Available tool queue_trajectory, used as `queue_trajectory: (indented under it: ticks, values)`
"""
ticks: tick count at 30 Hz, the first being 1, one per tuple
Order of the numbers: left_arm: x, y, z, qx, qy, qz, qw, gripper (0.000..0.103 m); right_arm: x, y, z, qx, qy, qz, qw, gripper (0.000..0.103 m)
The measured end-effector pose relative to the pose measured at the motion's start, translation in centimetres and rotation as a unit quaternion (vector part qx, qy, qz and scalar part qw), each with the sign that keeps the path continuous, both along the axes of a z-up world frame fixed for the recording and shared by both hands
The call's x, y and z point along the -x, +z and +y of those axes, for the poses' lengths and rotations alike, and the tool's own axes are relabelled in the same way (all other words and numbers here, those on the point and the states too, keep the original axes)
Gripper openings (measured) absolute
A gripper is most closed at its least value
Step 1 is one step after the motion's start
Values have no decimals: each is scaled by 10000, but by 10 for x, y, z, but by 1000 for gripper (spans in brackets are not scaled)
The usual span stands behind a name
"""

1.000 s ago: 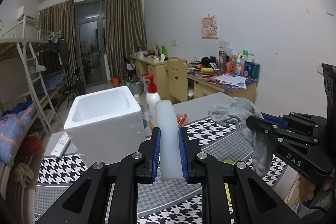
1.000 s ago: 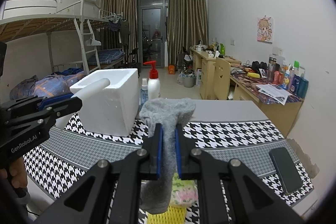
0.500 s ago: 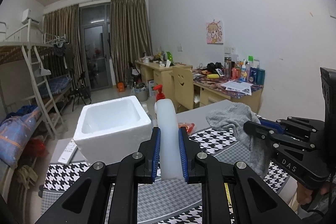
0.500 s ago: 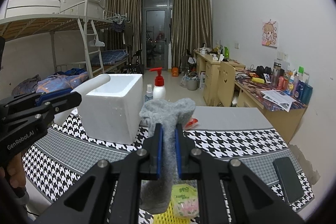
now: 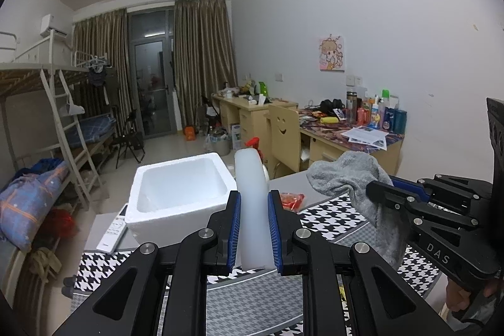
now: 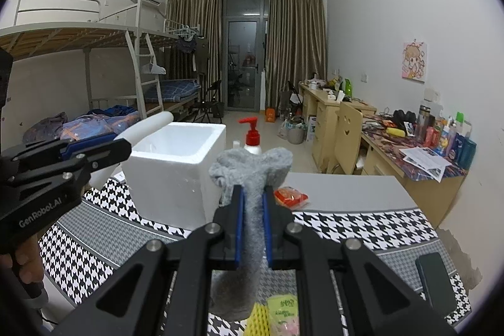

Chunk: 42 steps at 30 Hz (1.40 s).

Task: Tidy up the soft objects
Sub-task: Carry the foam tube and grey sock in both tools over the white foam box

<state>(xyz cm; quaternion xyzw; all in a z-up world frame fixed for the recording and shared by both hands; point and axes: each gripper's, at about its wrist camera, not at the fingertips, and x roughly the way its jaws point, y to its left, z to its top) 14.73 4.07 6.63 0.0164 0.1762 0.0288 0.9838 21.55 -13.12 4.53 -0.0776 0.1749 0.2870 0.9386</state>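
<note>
Left gripper [image 5: 254, 231] is clamped on a white foam strip [image 5: 252, 197] at bottom centre, its long axis running straight up the frame, rounded tip pointing at the foam box [image 5: 179, 197]. Right gripper [image 6: 252, 229] pinches a grey sock [image 6: 250, 170], hanging lengthwise top to bottom, toe end flopped above the pads, just right of the box.

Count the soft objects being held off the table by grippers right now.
2. The white foam roll is clamped in the left gripper, and the grey sock in the right gripper. Others lie on the table; some may be hidden.
</note>
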Motion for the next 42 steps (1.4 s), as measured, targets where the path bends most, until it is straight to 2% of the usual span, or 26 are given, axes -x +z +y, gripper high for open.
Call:
queue_trajectory:
  ticks: [12, 31, 42]
  values:
    - [-3, 13, 14, -5, 182, -159, 9997, 19, -2, 13, 22, -21, 235, -124, 9996, 14]
    - [-19, 18, 34, -27, 505, -216, 9985, 19, -16, 24, 52, -1, 455, -156, 9988, 14]
    - [-33, 16, 49, 88, 684, -185, 9974, 19, -27, 27, 68, -3, 595, -87, 9982, 14]
